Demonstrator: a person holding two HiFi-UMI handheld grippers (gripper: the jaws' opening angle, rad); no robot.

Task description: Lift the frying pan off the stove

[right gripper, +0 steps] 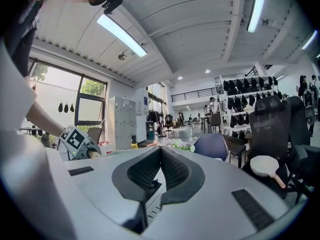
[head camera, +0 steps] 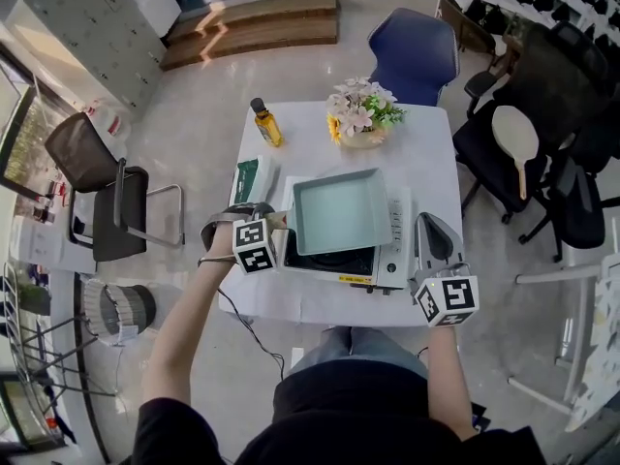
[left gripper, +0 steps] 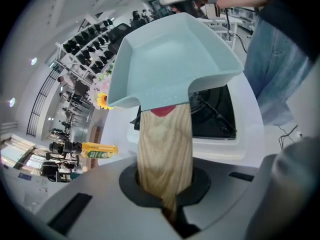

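Note:
A pale blue square frying pan point(head camera: 341, 211) with a wooden handle point(head camera: 278, 222) hangs just above the white induction stove point(head camera: 392, 260) on the white table point(head camera: 426, 153). My left gripper point(head camera: 271, 225) is shut on that handle at the stove's left side. In the left gripper view the handle point(left gripper: 165, 144) runs from between the closed jaws of the left gripper point(left gripper: 169, 199) up to the pan point(left gripper: 170, 64), with the stove's black top point(left gripper: 215, 114) below it. My right gripper point(head camera: 428, 223) stands to the right of the stove, apart from it. The right gripper point(right gripper: 156, 170) is shut with nothing in it.
On the table behind the stove stand a yellow oil bottle point(head camera: 266, 122), a flower bunch point(head camera: 360, 112) and a green box point(head camera: 247, 179). A blue chair point(head camera: 415, 54) is at the far side, a black chair point(head camera: 97, 182) and a bin point(head camera: 121, 308) at the left.

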